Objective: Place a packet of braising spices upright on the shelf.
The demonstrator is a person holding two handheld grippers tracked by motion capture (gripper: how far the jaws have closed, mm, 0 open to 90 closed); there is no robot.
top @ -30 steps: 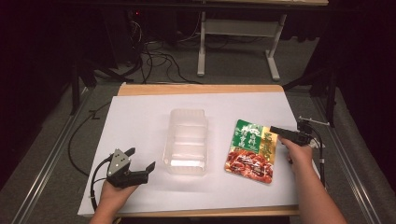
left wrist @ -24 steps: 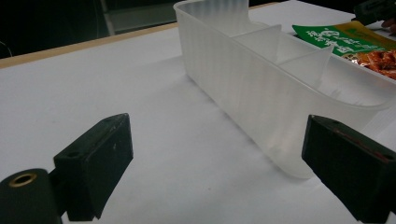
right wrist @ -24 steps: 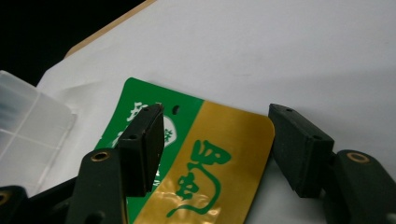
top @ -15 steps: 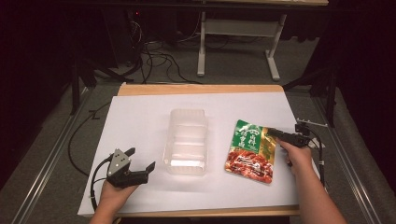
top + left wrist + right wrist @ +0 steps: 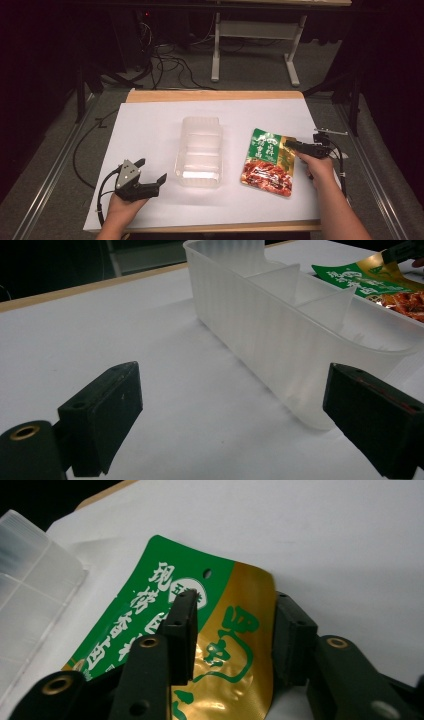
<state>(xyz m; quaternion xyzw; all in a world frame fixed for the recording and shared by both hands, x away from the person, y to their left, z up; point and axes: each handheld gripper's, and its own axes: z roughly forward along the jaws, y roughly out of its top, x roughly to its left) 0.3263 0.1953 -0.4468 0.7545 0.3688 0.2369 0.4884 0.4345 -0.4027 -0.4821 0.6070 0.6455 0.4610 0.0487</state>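
A green, gold and red food pouch (image 5: 267, 162) lies flat on the white table right of centre. My right gripper (image 5: 291, 144) is at its top right corner. In the right gripper view the jaws (image 5: 237, 630) straddle the gold corner of the pouch (image 5: 235, 605): the left jaw is over the foil and the right jaw beside its edge. These jaws have just been opening a little, and a gap shows at the pads. A clear plastic container (image 5: 200, 150) with dividers stands in the middle. My left gripper (image 5: 150, 170) rests open at the front left, its jaws (image 5: 235, 415) facing the container's end wall (image 5: 280, 355).
White paper covers the table (image 5: 150, 125), whose wooden edge shows at the back. Cables trail from both grippers over the table's sides. Beyond the table are a dark floor with cables and a white table frame (image 5: 250, 35).
The right gripper has shifted slightly at the pouch's top right corner. The left gripper, the container and the pouch lie as before.
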